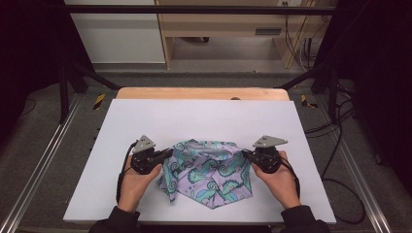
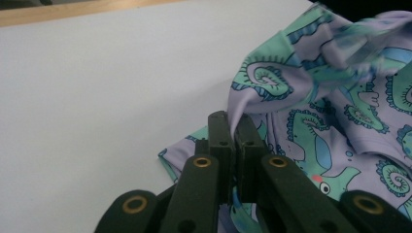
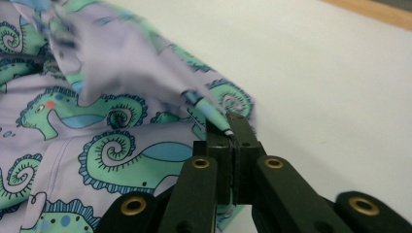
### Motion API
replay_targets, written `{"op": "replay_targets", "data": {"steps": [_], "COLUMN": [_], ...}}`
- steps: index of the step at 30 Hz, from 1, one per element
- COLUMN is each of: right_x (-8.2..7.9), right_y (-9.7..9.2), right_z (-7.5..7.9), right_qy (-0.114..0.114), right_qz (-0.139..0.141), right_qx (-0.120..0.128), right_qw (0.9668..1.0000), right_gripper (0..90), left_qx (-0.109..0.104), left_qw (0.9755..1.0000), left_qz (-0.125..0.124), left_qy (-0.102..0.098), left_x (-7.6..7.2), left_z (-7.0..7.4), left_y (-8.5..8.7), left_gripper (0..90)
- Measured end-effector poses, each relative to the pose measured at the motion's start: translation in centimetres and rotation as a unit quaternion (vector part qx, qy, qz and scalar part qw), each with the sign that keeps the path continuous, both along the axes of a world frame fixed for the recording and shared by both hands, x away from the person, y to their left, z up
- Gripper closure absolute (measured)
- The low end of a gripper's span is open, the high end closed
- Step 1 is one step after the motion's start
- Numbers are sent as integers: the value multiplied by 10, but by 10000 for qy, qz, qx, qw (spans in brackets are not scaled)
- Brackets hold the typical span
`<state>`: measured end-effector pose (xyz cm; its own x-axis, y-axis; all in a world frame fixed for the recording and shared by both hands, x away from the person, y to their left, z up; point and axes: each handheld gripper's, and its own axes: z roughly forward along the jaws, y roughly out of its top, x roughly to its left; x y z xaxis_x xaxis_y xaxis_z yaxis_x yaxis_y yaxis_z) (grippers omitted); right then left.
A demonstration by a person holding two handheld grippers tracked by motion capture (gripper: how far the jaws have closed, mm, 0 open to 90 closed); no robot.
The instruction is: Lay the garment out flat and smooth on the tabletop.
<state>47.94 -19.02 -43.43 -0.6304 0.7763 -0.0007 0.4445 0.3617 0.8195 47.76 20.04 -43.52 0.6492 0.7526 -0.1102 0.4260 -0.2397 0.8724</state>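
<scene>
Both tools [image 2: 232,127] clamped on seahorse-print cloth [image 1: 209,172]

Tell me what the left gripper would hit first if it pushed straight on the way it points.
Probably the raised fold of the seahorse-print cloth it already pinches; the left gripper points into it. Depth beyond is unclear.

Cloth [image 1: 206,172]: pale lilac, printed with mint-green seahorses bearing spiral tails, blue bellies, dark outlines and red cheek spots. Board [image 1: 194,116]: plain white, over a light wood table [image 1: 199,93]. Grippers [image 1: 167,154] [image 1: 245,154]: black, brass-coloured pivots, grey plates.
</scene>
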Motion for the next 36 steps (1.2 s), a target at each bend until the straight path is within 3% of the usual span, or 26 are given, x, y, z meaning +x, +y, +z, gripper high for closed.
{"op": "replay_targets", "data": {"steps": [8,10,21,28,36], "right_x": [-4,-3,2,7,6], "right_y": [-6,-6,-9,-11,-13], "right_z": [20,26,56,66,80], "right_qy": [-219,-267,-540,-619,-764], "right_qz": [54,74,41,29,-17], "right_qx": [211,250,560,567,669], "right_qw": [9995,9993,9970,9965,9948], "right_gripper": [895,895,895,895,896], "left_qx": [25,-39,209,307,220], "left_qw": [9996,9994,9977,9969,9960], "left_qz": [38,74,122,166,212], "left_qy": [-292,-350,-634,-707,-845], "left_x": [-5,-2,16,20,21], "left_z": [15,22,65,72,87], "left_y": [-3,-3,-8,-11,-12], "left_gripper": [888,887,887,887,888]}}
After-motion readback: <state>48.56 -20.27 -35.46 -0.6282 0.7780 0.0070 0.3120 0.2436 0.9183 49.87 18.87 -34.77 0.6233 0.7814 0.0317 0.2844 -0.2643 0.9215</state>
